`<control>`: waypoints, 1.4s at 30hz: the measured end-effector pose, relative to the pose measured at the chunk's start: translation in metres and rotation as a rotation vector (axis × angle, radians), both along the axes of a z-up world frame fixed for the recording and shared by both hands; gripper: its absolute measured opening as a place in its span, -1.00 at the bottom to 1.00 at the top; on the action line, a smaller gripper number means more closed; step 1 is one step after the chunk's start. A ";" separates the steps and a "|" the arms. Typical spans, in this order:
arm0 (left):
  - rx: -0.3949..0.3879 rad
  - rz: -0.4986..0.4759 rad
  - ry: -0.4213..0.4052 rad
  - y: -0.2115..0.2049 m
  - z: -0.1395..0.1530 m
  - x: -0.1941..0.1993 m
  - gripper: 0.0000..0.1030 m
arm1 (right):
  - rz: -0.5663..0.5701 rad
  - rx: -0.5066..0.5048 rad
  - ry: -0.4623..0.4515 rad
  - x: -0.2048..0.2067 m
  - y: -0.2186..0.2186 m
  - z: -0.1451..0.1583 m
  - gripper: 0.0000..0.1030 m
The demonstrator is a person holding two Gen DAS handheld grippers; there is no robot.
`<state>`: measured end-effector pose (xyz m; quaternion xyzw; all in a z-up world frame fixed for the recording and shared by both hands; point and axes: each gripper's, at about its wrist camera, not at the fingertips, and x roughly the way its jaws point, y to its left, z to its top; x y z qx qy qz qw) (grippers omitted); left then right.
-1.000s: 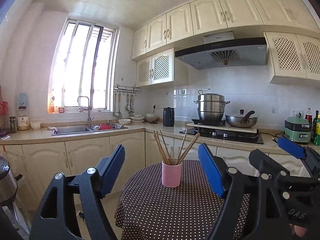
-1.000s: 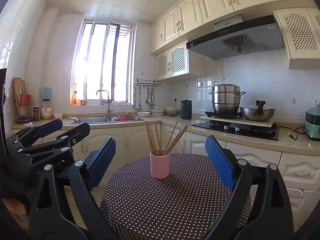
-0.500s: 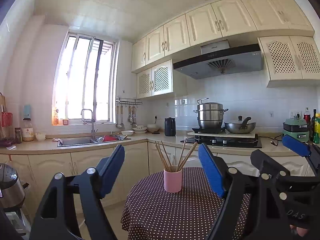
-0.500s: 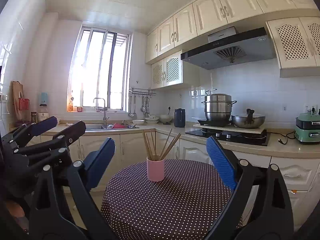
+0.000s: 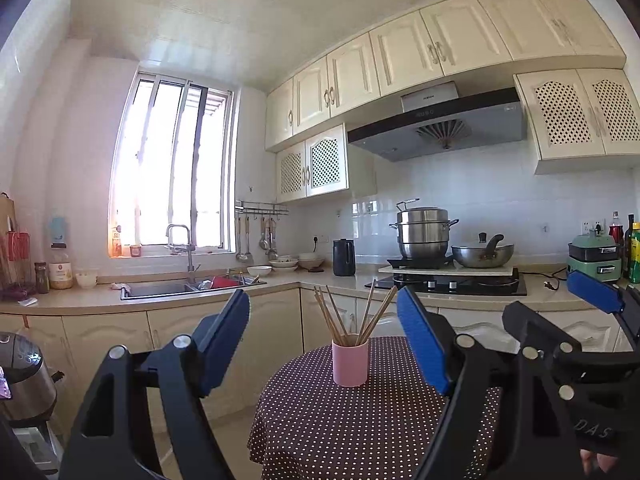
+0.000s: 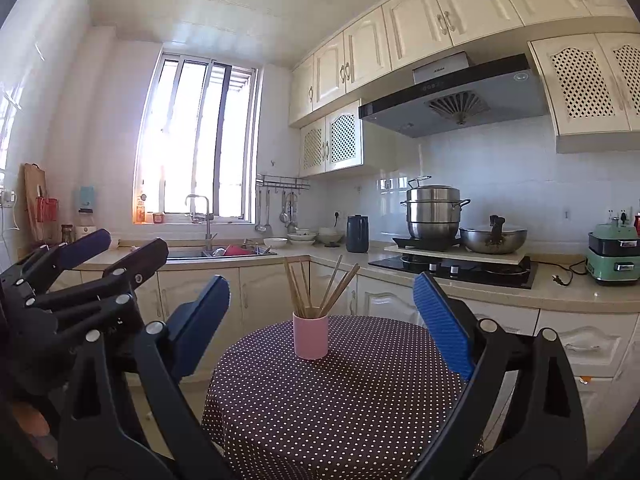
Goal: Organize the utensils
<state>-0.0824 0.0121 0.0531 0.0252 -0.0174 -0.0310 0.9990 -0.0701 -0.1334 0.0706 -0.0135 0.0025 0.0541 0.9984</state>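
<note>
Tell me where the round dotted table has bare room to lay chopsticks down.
The brown polka-dot tablecloth is bare everywhere in view except where the pink cup of wooden chopsticks stands near the far edge. Widest free patch: in front of the cup. Narrower strips flank it. The back worktop is crowded.

A pink cylindrical cup stood on the round polka-dot-clothed desk ahead of me, wooden chopsticks in it; behind ran the kitchen worktop, sink left, hob right.

Wooden chopsticks stand splayed in an upright pink cup, seemingly mid-table.
</note>
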 end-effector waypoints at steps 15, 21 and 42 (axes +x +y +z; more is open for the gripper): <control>0.000 -0.006 0.001 0.000 -0.004 0.000 0.45 | -0.012 -0.002 0.006 -0.003 -0.002 -0.002 0.78; -0.001 -0.010 0.003 -0.001 -0.004 0.000 0.45 | -0.017 -0.004 0.004 -0.003 -0.003 -0.001 0.78; -0.005 -0.035 -0.017 -0.007 -0.005 0.005 0.45 | -0.054 -0.027 0.002 -0.004 -0.005 -0.001 0.79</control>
